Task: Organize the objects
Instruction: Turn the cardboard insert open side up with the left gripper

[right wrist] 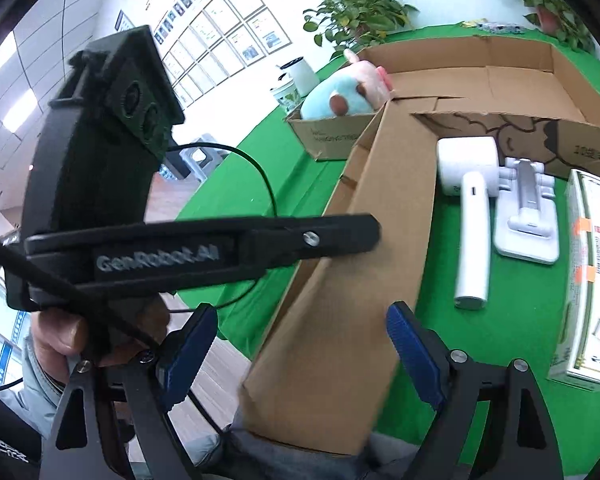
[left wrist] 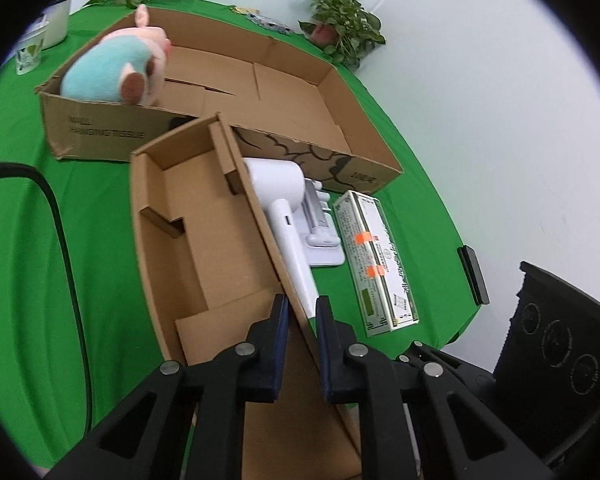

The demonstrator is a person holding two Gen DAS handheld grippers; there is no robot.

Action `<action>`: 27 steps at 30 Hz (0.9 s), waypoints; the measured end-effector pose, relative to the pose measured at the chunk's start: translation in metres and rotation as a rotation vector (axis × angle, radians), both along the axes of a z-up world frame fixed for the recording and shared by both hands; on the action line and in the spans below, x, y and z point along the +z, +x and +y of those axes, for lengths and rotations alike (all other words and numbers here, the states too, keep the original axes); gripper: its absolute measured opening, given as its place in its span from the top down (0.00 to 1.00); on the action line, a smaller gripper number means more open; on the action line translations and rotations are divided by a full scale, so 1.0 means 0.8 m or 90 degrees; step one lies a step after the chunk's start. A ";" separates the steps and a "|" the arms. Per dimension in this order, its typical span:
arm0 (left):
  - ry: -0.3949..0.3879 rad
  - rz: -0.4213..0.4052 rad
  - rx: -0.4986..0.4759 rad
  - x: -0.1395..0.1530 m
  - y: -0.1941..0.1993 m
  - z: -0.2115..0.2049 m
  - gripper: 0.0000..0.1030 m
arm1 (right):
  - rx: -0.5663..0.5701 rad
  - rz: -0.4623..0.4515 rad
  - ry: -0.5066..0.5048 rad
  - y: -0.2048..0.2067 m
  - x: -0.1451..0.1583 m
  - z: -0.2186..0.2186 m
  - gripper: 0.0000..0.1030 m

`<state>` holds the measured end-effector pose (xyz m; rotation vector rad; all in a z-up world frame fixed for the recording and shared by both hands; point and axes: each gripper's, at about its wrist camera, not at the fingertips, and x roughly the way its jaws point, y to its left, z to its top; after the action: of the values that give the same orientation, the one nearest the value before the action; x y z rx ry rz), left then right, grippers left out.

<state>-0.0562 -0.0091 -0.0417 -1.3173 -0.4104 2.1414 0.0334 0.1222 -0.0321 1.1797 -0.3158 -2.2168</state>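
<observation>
On the green worktop, our left gripper pinches the right wall of the small cardboard box, tilted at the near edge. Behind it sits the large cardboard box, a plush toy in its left corner. Rightward lie the white hair dryer, white stand and green-white carton. Our right gripper gapes wide, holding nothing.

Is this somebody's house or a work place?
Probably a work place, like an office or lab. The wall has rows of framed papers and photos, the table wears a bright green cloth like a recording set, and potted plants sit along a plain white wall.
</observation>
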 end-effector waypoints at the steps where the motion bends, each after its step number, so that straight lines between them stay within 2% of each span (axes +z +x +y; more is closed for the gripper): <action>1: 0.001 0.001 -0.005 0.000 -0.003 0.007 0.86 | -0.008 0.004 0.002 0.000 0.002 0.004 0.16; 7: 0.015 0.010 -0.044 0.001 -0.011 0.043 0.83 | -0.066 0.024 0.023 0.004 0.010 0.040 0.13; 12: 0.033 0.015 -0.078 0.004 -0.011 0.063 0.83 | -0.107 0.030 0.037 0.006 0.009 0.068 0.15; 18: 0.028 0.030 -0.086 0.010 -0.010 0.071 0.85 | -0.128 0.044 0.074 0.002 0.007 0.080 0.42; 20: 0.021 0.040 -0.076 0.014 -0.007 0.066 0.85 | -0.134 0.035 0.082 -0.002 0.003 0.083 0.58; 23: 0.024 0.059 -0.051 0.022 0.002 0.043 0.85 | -0.134 0.009 0.063 -0.008 -0.006 0.085 0.74; 27: 0.010 0.085 0.021 0.031 0.013 -0.008 0.85 | -0.127 -0.009 0.058 -0.017 -0.018 0.068 0.86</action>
<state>-0.0461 -0.0152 -0.0168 -1.1590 -0.3948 2.2331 0.0198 0.1762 -0.0462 1.2598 -0.3559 -2.4179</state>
